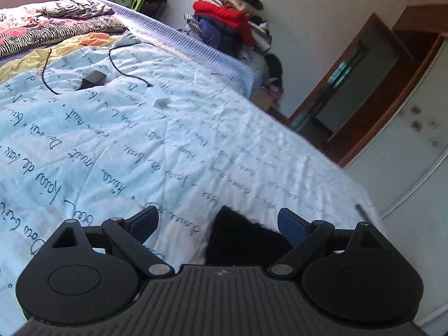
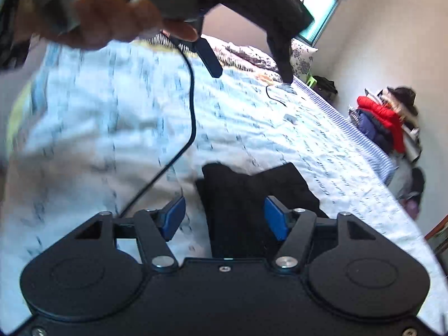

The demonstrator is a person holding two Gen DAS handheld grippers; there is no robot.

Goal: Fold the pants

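Note:
Black pants (image 2: 252, 196) lie folded in a compact bundle on the light blue bedspread (image 2: 112, 112). In the left wrist view a corner of the pants (image 1: 243, 238) shows just ahead between the fingers. My left gripper (image 1: 218, 224) is open and empty above that corner. My right gripper (image 2: 224, 215) is open and empty, with the pants bundle lying between and beyond its blue pads (image 2: 275, 218). The person's hand with the left gripper (image 2: 112, 8) appears at the top of the right wrist view, its cable (image 2: 190, 106) hanging down.
A phone (image 1: 93, 79) with a black cable and a white charger (image 1: 158, 98) lie on the bedspread (image 1: 140, 140). Patterned bedding (image 1: 42, 28) is at the bed's head. A heap of clothes (image 1: 232, 22) stands past the far edge, near a wooden door (image 1: 364, 84).

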